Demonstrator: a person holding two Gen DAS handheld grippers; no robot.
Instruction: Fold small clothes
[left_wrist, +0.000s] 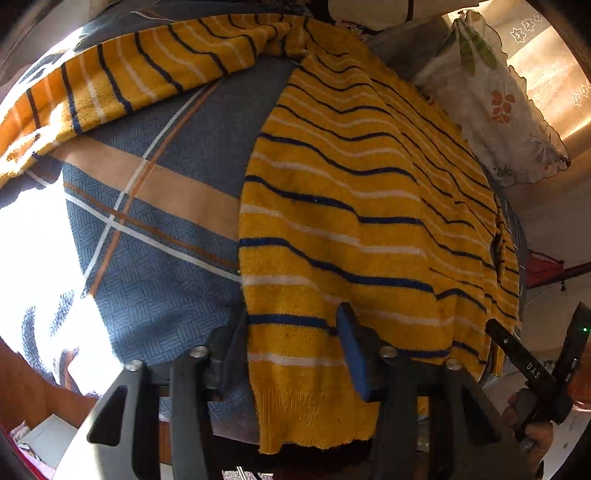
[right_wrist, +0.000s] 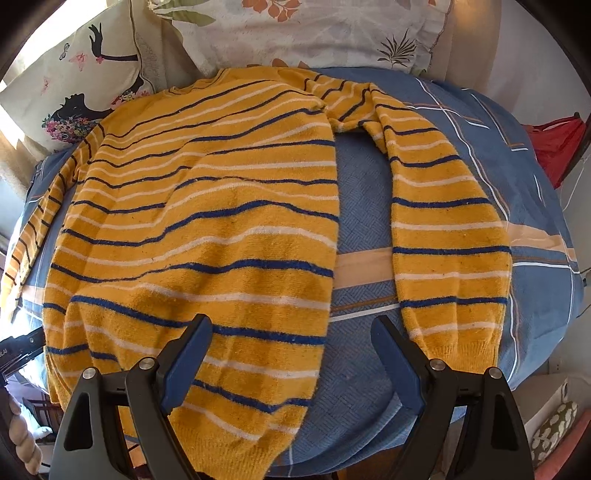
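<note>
A yellow sweater (right_wrist: 207, 229) with navy and white stripes lies face up on a blue bedspread (right_wrist: 362, 206); its right sleeve (right_wrist: 447, 236) runs down beside the body and its other sleeve (right_wrist: 40, 221) trails off to the left. In the left wrist view the sweater (left_wrist: 351, 206) hangs over the bed edge, and my left gripper (left_wrist: 291, 332) is open with its jaws on either side of the hem. My right gripper (right_wrist: 291, 354) is open and empty, just above the hem's right corner. The right gripper also shows in the left wrist view (left_wrist: 535, 354).
Floral pillows (right_wrist: 303, 33) and a printed pillow (right_wrist: 74, 81) lie at the head of the bed. A red item (right_wrist: 557, 144) sits at the right beyond the bed. A white box (right_wrist: 554, 417) stands below the bed's near right edge.
</note>
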